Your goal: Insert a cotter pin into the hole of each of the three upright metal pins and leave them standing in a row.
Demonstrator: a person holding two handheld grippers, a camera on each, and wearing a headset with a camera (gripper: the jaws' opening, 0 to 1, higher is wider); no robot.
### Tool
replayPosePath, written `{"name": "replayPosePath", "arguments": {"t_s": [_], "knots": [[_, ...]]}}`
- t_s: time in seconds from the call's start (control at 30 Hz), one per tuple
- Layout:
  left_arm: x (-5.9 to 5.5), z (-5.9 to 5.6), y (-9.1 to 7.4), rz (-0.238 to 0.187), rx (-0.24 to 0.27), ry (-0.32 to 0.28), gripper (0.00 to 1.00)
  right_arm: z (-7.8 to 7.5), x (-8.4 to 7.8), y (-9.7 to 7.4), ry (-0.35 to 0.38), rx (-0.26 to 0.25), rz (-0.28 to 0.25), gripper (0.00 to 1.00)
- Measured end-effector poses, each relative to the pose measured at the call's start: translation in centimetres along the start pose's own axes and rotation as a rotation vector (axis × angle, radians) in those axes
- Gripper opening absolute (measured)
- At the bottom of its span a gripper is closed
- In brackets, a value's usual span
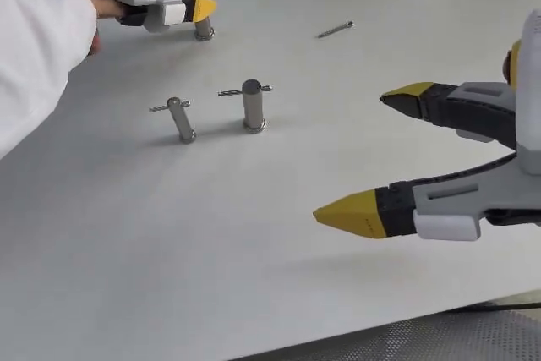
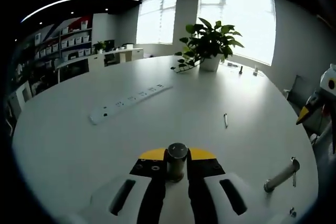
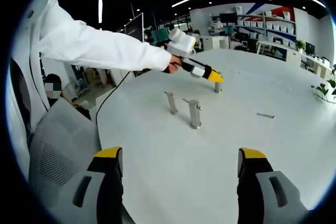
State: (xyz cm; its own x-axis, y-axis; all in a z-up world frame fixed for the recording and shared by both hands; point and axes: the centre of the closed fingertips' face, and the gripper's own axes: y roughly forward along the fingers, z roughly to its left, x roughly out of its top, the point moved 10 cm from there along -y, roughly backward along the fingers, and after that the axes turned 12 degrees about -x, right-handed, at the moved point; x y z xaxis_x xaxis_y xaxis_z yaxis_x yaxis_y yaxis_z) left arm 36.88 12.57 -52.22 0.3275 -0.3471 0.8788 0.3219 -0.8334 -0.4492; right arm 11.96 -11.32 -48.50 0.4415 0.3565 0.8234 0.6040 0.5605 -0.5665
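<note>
Two upright metal pins (image 1: 180, 120) (image 1: 253, 106) stand side by side mid-table, each with a cotter pin through its top hole. A third metal pin (image 1: 203, 30) stands at the far left, with my left gripper (image 1: 201, 8) shut on it; in the left gripper view this pin (image 2: 177, 161) sits tight between the yellow-tipped jaws. A loose cotter pin (image 1: 336, 30) lies flat further right. My right gripper (image 1: 355, 156) hovers open over the near right of the table with nothing in it. In the right gripper view both finished pins (image 3: 170, 102) (image 3: 195, 114) stand ahead.
The white table's near edge (image 1: 355, 327) runs along the bottom right, above a grey mesh surface (image 1: 439, 340). A white power strip (image 2: 128, 99) and a potted plant (image 2: 210, 43) sit far across the table. A white sleeve (image 1: 38, 48) reaches in from the left.
</note>
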Motion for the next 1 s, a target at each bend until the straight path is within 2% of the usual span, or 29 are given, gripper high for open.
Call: {"name": "replayPosePath", "arguments": {"t_s": [0.07, 0.17, 0.37, 0.47, 0.57, 0.8, 0.9, 1.0], "knots": [[0.1, -0.2, 0.0, 0.015, 0.003, 0.035, 0.12, 0.0, -0.2, 0.0, -0.003, 0.002, 0.009, 0.88], [0.2, -0.4, -0.1, 0.022, 0.003, 0.039, 0.11, 0.0, -0.2, 0.1, -0.005, 0.003, 0.016, 0.88], [0.4, -0.3, -0.3, 0.031, 0.007, 0.002, 0.11, 0.1, 0.0, 0.2, -0.007, 0.008, 0.008, 0.88], [0.5, -0.1, -0.5, 0.049, 0.008, 0.005, 0.11, 0.1, 0.1, 0.2, -0.010, 0.008, 0.007, 0.88], [1.0, -0.2, -1.0, 0.038, 0.008, -0.018, 0.11, 0.0, 0.2, 0.2, -0.009, 0.007, 0.005, 0.88], [3.4, -1.0, -3.0, 0.022, -0.008, 0.016, 0.10, 0.0, 0.5, 0.1, -0.018, 0.006, -0.004, 0.88], [4.6, -1.7, -4.2, -0.017, -0.031, 0.048, 0.10, 0.0, 0.6, 0.0, -0.019, 0.005, -0.016, 0.88], [5.9, -2.9, -5.6, -0.008, -0.049, 0.101, 0.10, 0.1, 0.7, -0.1, -0.024, 0.004, -0.020, 0.88]]}}
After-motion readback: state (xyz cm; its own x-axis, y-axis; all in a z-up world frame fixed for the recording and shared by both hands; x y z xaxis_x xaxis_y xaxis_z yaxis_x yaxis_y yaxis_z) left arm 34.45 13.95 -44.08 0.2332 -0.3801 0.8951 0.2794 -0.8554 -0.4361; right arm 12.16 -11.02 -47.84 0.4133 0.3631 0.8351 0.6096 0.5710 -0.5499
